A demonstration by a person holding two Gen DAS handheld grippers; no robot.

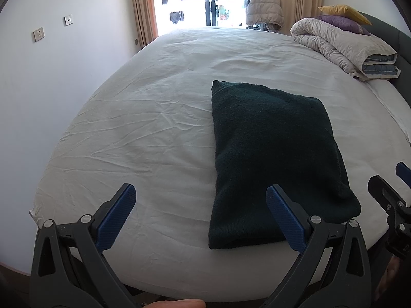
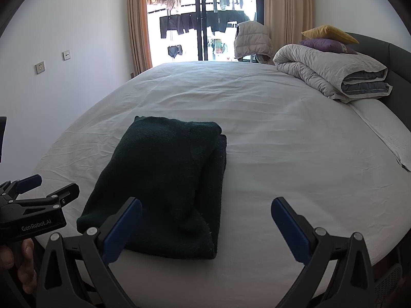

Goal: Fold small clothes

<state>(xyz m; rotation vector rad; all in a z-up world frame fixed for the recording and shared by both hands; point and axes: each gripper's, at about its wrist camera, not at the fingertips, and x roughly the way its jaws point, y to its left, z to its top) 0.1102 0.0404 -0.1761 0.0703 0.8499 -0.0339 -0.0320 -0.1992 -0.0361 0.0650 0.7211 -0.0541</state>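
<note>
A dark green knitted garment (image 1: 272,159) lies folded into a long rectangle on the white bed sheet (image 1: 154,133), near the bed's front edge. It also shows in the right wrist view (image 2: 167,184). My left gripper (image 1: 200,200) is open and empty, held above the bed's front edge just left of the garment's near end. My right gripper (image 2: 205,215) is open and empty, held just right of the garment's near end. The left gripper also shows in the right wrist view (image 2: 47,186), open. Part of the right gripper shows at the edge of the left wrist view (image 1: 390,187).
A rolled beige duvet (image 2: 334,74) with a purple cushion (image 2: 326,45) and a yellow cushion (image 2: 328,33) sits at the far right by the headboard (image 2: 395,77). A puffer vest (image 2: 253,41) hangs by the balcony door. A white wall (image 1: 64,64) runs along the left.
</note>
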